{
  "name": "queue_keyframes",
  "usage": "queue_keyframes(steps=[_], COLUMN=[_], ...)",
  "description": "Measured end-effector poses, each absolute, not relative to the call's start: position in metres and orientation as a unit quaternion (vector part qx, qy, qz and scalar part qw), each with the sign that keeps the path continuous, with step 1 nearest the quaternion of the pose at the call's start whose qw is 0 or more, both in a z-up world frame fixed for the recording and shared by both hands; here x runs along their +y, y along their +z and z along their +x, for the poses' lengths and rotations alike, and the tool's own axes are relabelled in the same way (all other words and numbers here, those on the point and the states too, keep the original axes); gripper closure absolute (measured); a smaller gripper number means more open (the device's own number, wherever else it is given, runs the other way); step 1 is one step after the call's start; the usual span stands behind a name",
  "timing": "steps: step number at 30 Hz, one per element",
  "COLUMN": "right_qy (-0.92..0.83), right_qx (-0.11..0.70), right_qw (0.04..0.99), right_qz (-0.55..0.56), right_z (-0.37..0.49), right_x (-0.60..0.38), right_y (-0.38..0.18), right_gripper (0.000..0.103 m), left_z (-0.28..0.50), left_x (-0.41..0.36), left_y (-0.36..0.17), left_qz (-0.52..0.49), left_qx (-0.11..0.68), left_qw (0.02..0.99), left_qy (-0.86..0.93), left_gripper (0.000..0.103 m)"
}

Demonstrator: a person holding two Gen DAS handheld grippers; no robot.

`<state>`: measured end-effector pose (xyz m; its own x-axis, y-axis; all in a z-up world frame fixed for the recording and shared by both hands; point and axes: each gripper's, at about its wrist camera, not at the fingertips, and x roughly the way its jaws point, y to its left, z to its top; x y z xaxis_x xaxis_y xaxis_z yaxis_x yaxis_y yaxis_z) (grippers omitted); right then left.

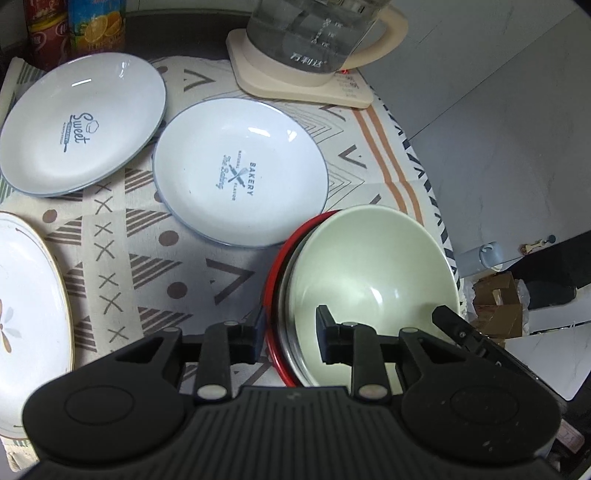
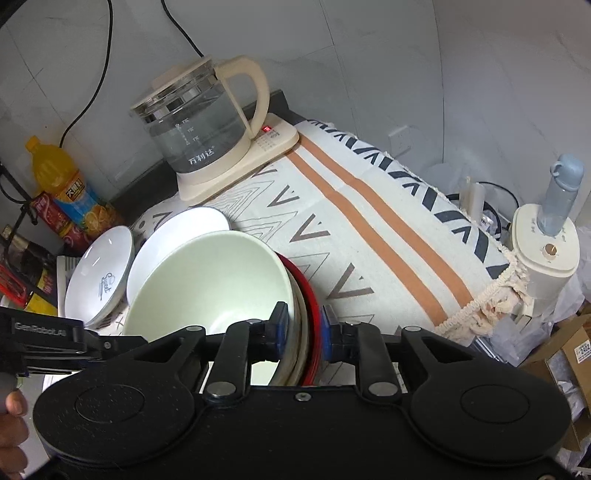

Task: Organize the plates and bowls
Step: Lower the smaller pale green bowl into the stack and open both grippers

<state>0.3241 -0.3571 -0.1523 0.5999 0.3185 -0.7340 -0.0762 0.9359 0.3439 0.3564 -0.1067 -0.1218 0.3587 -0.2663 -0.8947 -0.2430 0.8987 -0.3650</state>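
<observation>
A stack of nested bowls, pale green bowl [image 1: 373, 273] inside a steel bowl [image 1: 286, 314] inside a red bowl [image 1: 273, 280], sits at the table's right edge. My left gripper [image 1: 291, 332] is shut on the stack's left rim, one finger outside, one inside. My right gripper [image 2: 304, 328] is shut on the same stack's [image 2: 210, 280] right rim; its fingers show in the left wrist view [image 1: 454, 325]. Two white plates lie on the cloth: "Bakery" [image 1: 240, 173] and "Sweet" [image 1: 81, 122]. A gold-rimmed flower plate [image 1: 26, 321] lies at the left.
A glass kettle on a cream base [image 1: 303, 48] stands at the back; drink bottles [image 1: 96, 26] at the back left. The table's right edge [image 1: 436, 206] drops to the floor. A cream appliance with a blue bottle [image 2: 550, 240] stands beyond that edge, with cardboard boxes [image 2: 569, 354].
</observation>
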Motion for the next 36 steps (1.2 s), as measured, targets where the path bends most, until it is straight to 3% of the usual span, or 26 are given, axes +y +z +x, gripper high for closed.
queue_keyframes(steps=[4,8,19,23,28,34,36], right_qy=[0.120,0.135,0.134,0.136,0.140,0.146,0.151], right_qx=[0.424,0.424,0.435,0.432,0.425,0.422,0.419], right_qw=[0.889,0.888,0.882,0.884,0.887,0.889,0.889], right_qz=[0.128,0.119,0.119,0.116,0.114,0.107,0.102], right_z=[0.319,0.316,0.319,0.317,0.315,0.317,0.314], right_x=[-0.357,-0.358,-0.358,-0.357,-0.351,-0.342,-0.336], right_y=[-0.145,-0.142,-0.141,-0.134,-0.126,-0.120,-0.118], right_gripper=[0.083,0.097,0.096,0.091,0.085,0.071,0.054], left_z=[0.357,0.357,0.353,0.350,0.344,0.338,0.335], left_x=[-0.104,-0.101,-0.097,-0.096,-0.093,-0.086,-0.083], left_y=[-0.128,-0.130,-0.126,-0.119,-0.110,-0.108,-0.107], left_qz=[-0.227,-0.229,-0.235,-0.234,-0.228,-0.226,-0.225], left_qx=[0.570,0.570,0.561,0.556,0.545,0.538,0.535], left_qw=[0.790,0.789,0.794,0.797,0.807,0.812,0.814], left_qy=[0.000,0.008,0.001,-0.001,-0.004,-0.005,-0.003], left_gripper=[0.077,0.077,0.077,0.075,0.053,0.041,0.038])
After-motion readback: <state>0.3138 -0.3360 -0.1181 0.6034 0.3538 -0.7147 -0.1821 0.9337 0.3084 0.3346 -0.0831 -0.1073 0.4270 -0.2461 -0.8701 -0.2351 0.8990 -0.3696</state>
